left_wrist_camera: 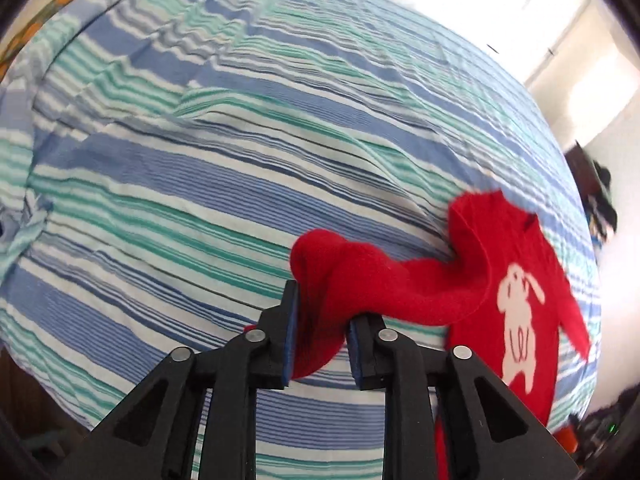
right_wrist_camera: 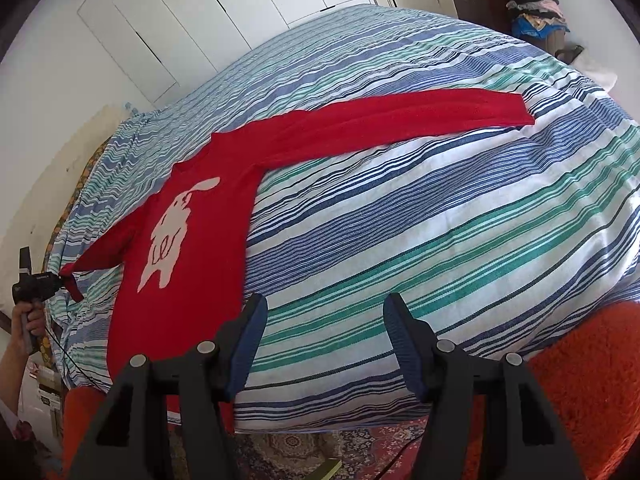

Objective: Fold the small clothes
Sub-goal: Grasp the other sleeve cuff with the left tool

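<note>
A small red sweater (right_wrist_camera: 192, 232) with a white rabbit on the chest lies face up on the striped bed. Its one sleeve (right_wrist_camera: 400, 120) stretches flat toward the far right. My left gripper (left_wrist_camera: 318, 320) is shut on the cuff of the other sleeve (left_wrist_camera: 360, 276) and holds it lifted off the bed; it also shows in the right wrist view (right_wrist_camera: 38, 284), at the left bed edge. The sweater body shows in the left wrist view (left_wrist_camera: 516, 280). My right gripper (right_wrist_camera: 324, 340) is open and empty, above the near bed edge, right of the sweater's hem.
The blue, green and white striped bedcover (right_wrist_camera: 440, 220) fills both views. An orange blanket (right_wrist_camera: 580, 380) hangs at the near edge. White cupboard doors (right_wrist_camera: 200, 12) stand behind the bed. A dark dresser with piled clothes (right_wrist_camera: 532, 12) is at the far right.
</note>
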The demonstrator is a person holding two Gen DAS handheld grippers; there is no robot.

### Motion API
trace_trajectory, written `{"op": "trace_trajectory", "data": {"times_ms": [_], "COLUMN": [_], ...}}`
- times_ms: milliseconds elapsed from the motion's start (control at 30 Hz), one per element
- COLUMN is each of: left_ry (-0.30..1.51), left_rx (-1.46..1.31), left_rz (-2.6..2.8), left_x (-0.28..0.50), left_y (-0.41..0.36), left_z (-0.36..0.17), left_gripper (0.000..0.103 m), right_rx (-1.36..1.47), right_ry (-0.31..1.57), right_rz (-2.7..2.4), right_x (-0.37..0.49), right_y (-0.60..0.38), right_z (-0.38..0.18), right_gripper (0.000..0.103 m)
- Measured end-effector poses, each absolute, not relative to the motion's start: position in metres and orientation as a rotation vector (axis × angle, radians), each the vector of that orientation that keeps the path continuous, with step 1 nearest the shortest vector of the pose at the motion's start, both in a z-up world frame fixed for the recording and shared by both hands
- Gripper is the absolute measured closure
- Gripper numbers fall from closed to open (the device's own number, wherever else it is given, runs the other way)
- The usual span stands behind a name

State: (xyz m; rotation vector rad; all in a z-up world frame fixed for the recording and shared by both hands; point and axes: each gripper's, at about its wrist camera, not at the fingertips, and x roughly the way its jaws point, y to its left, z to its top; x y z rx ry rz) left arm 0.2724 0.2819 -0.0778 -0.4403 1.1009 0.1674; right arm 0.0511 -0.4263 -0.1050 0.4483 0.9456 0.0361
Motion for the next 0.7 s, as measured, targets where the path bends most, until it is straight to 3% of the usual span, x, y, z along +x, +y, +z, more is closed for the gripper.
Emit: {"op": "trace_trajectory", "data": {"times_ms": [67, 267, 500, 633, 667, 700], "left_ry": [1.117, 1.164, 1.063, 1.01, 1.0, 0.995], "left_rx": [-0.533, -0.689, -0.76, -0.805, -0.81, -0.813], "left_rz": [0.303, 0.396, 0.405, 0.437, 0.44, 0.439], "left_x": [0.271, 0.234, 0.22, 0.234, 0.239, 0.246], "left_y": [0.318, 0.345, 0.348, 0.36, 0.362, 0.361], "left_z": [-0.101, -0.157, -0.171, -0.178, -0.181, -0.184], "left_gripper": [0.048, 0.046, 0.031, 0.034, 0.042, 0.064], "right_rx": [0.445, 0.434, 0.429, 0.383, 0.373, 0.365], "right_ry": [0.95, 0.933, 0.983, 0.997, 1.002, 1.008], "right_rz": [0.041, 0.031, 0.035, 0.043, 0.043, 0.042], "right_x": [0.052, 0.044, 0.054, 0.057, 0.057, 0.058], "right_y": [-0.424, -0.424, -0.421, -0.41, -0.408, -0.407], "right_z": [-0.106, -0.103, -0.111, -0.112, -0.112, -0.113], "right_gripper": [0.043, 0.043, 0.043, 0.043, 0.043, 0.043]}}
